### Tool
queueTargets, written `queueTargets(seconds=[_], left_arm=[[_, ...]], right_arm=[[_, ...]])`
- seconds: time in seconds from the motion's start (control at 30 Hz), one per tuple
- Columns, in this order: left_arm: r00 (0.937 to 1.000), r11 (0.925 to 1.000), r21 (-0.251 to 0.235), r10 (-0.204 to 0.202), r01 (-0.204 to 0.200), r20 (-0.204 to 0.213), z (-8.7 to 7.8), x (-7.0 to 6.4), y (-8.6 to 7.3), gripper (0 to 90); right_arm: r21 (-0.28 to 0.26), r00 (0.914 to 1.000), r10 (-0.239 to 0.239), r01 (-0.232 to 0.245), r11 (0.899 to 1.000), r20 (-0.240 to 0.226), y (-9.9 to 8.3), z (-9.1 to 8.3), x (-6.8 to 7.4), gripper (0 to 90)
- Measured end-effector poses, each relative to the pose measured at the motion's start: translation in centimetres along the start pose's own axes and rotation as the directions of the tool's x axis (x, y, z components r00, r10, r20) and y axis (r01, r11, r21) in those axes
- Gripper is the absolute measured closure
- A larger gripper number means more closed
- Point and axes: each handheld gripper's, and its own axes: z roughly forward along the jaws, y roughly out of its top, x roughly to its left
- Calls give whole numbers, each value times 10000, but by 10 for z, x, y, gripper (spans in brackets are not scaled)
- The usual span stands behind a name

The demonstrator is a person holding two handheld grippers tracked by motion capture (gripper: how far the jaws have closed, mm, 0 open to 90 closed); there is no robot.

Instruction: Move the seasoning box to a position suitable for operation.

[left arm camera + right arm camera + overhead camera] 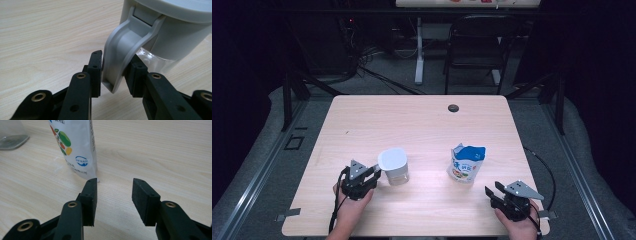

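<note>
Left gripper (113, 72) clamped on the grey handle (120, 57) of the lidded jug (394, 166), left of table (422, 125) centre, likely to steady or lift it. Right gripper (114, 195) spread wide, empty, parked near the opened pouch (466, 163), probably next grab.
</note>
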Motion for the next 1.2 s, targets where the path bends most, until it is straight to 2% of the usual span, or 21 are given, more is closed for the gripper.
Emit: queueTargets(seconds=[0.13, 0.4, 0.57, 0.73, 1.2], left_arm=[[10000, 10000, -9, 27, -27, -71, 1, 2, 1, 708], [9992, 9992, 22, 406, -407, 39, 0, 5, 1, 718], [9986, 9986, -58, 528, -527, 35, -1, 4, 0, 721], [9971, 9972, 56, 745, -746, 121, -5, 3, -2, 722], [9949, 9952, 210, 943, -952, 369, -13, -1, -6, 721]], right_arm=[[-23, 10000, 43, -43, 10000, -14, 0, 1, 0, 561], [-17, 10000, 66, -66, 10000, -68, -1, 1, 1, 560], [-37, 9999, 110, -111, 9999, -38, -1, 1, 1, 560], [-65, 9998, 166, -166, 9998, -80, -1, 2, 0, 559], [0, 9999, 146, -146, 9999, -68, -2, 2, 0, 560]])
